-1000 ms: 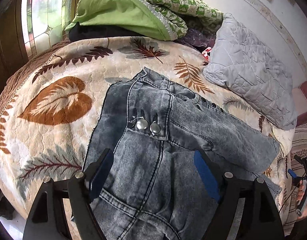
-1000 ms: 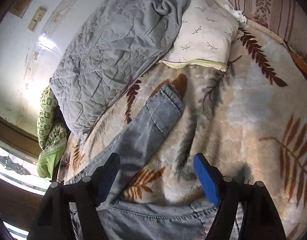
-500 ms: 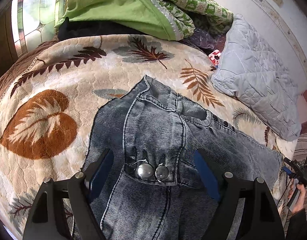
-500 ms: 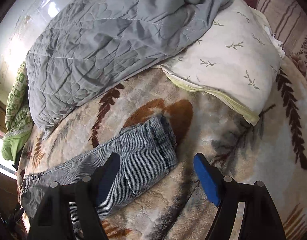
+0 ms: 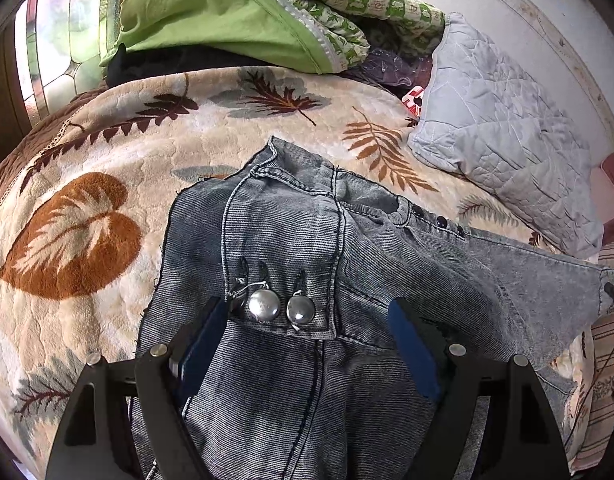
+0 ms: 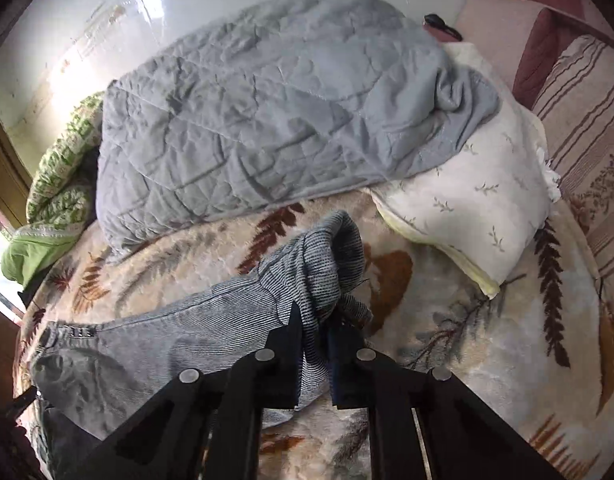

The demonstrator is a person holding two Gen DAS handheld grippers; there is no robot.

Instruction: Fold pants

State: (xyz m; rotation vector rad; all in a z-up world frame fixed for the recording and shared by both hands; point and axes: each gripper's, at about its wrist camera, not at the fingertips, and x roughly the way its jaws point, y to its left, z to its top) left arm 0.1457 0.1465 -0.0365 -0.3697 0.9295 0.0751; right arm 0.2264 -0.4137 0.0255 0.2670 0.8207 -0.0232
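Grey-blue denim pants [image 5: 291, 240] lie on a leaf-patterned blanket [image 5: 87, 184], waistband toward the far side, two silver buttons [image 5: 281, 306] showing. My left gripper [image 5: 307, 332] is open, its blue pads astride the waistband near the buttons. In the right wrist view my right gripper [image 6: 313, 344] is shut on the cuff of one pant leg [image 6: 323, 264], which is bunched and lifted off the blanket. That leg [image 6: 155, 340] stretches left toward the waist.
A grey quilted cover [image 6: 267, 112] and a white pillow [image 6: 479, 200] lie beyond the cuff. Green bedding [image 5: 227, 20] is piled at the far end by a window [image 5: 47, 40]. A striped cushion [image 6: 587, 120] sits at the right.
My right gripper moved onto the pant leg cuff and closed on it, bunching and lifting it. My left gripper moved forward over the waistband and stays open.
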